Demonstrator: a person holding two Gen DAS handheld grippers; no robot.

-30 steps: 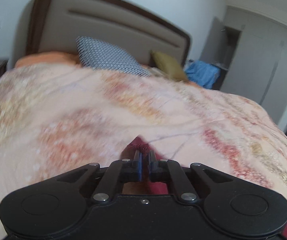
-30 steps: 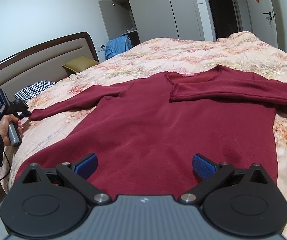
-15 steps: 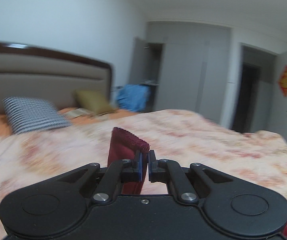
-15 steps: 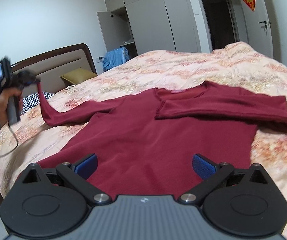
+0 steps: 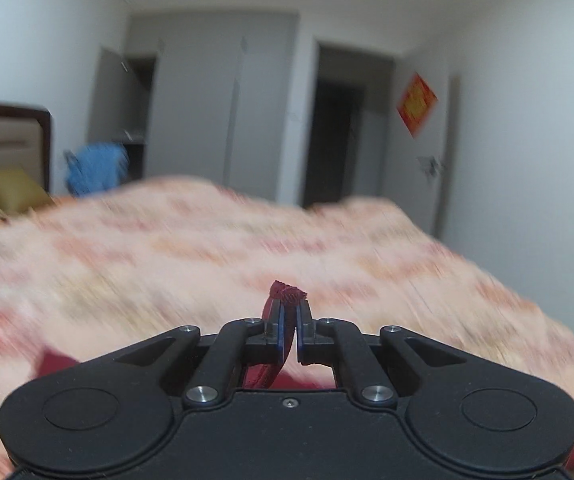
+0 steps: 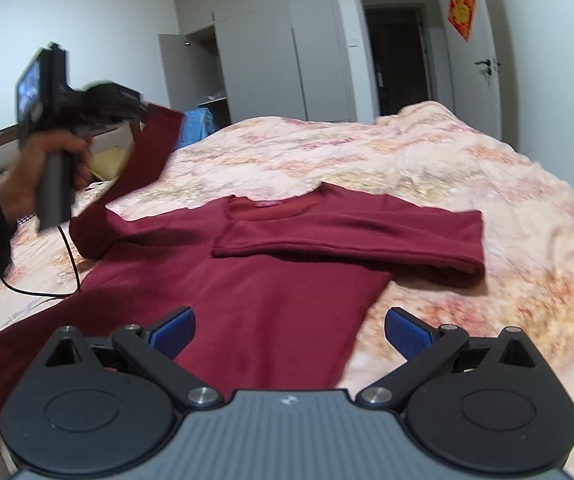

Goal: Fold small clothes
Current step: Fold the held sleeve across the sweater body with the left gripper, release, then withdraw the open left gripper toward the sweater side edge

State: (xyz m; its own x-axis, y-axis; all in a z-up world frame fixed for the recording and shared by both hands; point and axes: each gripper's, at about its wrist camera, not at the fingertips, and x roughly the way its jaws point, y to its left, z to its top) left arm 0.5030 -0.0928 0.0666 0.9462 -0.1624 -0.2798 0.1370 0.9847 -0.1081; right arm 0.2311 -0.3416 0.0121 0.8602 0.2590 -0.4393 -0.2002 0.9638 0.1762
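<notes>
A dark red long-sleeved top (image 6: 255, 304) lies flat on the bed. Its right sleeve (image 6: 351, 236) is folded across the chest. My left gripper (image 5: 290, 322) is shut on the cuff (image 5: 289, 294) of the other sleeve, whose end sticks out past the pads. In the right wrist view that gripper (image 6: 143, 114) hangs high above the bed's left side, with the left sleeve (image 6: 143, 164) stretched up to it from the shoulder. My right gripper (image 6: 289, 330) stands open over the hem, nothing between its blue pads.
A floral peach quilt (image 6: 407, 152) covers the bed. A hand (image 6: 43, 168) and dark sleeve hold the left tool, its cable (image 6: 67, 264) trailing on the quilt. Grey wardrobes (image 6: 271, 60), a dark doorway (image 6: 399, 60) and a blue garment (image 5: 95, 170) lie beyond.
My left gripper has lifted the sleeve cuff off the bed and swung it up and toward the top's middle, turning away from the headboard. The right gripper has crept forward, still open.
</notes>
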